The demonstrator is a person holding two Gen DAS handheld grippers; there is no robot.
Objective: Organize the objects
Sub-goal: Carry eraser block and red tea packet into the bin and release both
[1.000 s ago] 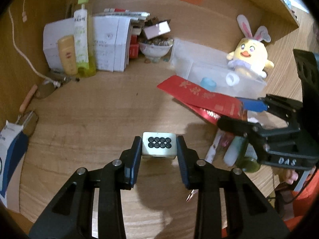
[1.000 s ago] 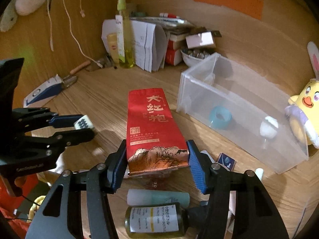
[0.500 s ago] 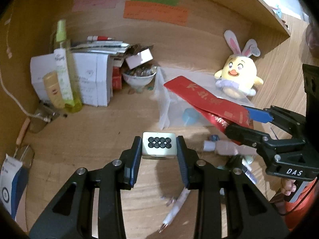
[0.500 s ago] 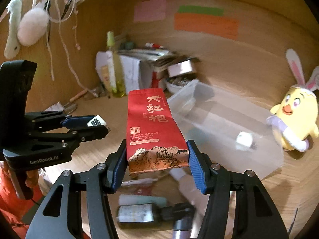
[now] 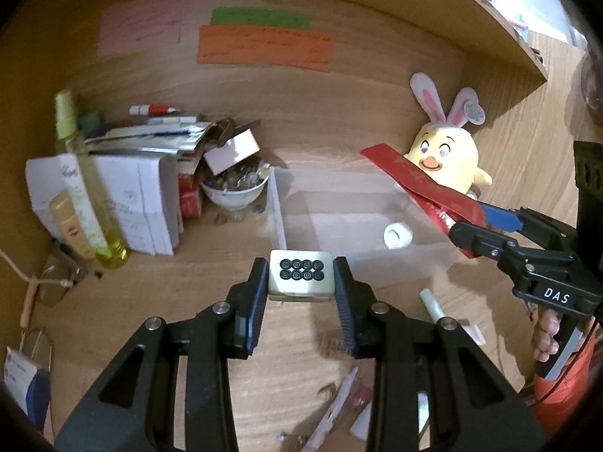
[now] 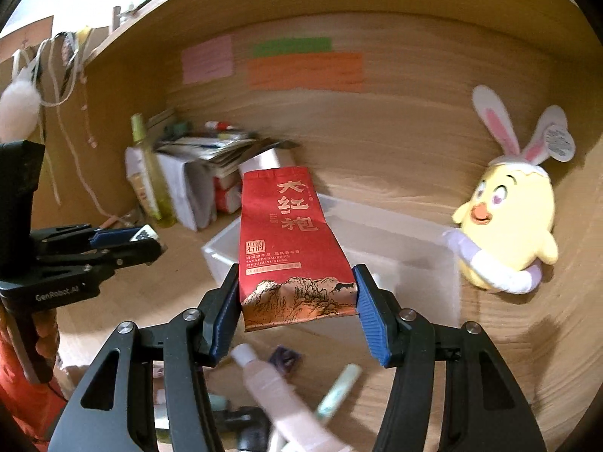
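Left gripper (image 5: 301,282), my own: fingers clamped on one white mahjong tile (image 5: 300,278), eight circles up, held above my wooden desk (image 5: 150,301). Behind it: one clear plastic bin (image 5: 339,226) containing one white tape roll (image 5: 397,235); one yellow chick plush (image 5: 446,160); one coin bowl (image 5: 233,192); three paper notes on the back wall (image 5: 339,120).

Right gripper (image 6: 297,293), mine: closed across one red tea packet (image 6: 288,241), raised over the bin (image 6: 414,263). One plush (image 6: 505,226) to the right; blurred tubes on the desk (image 6: 490,339) below, number uncertain.
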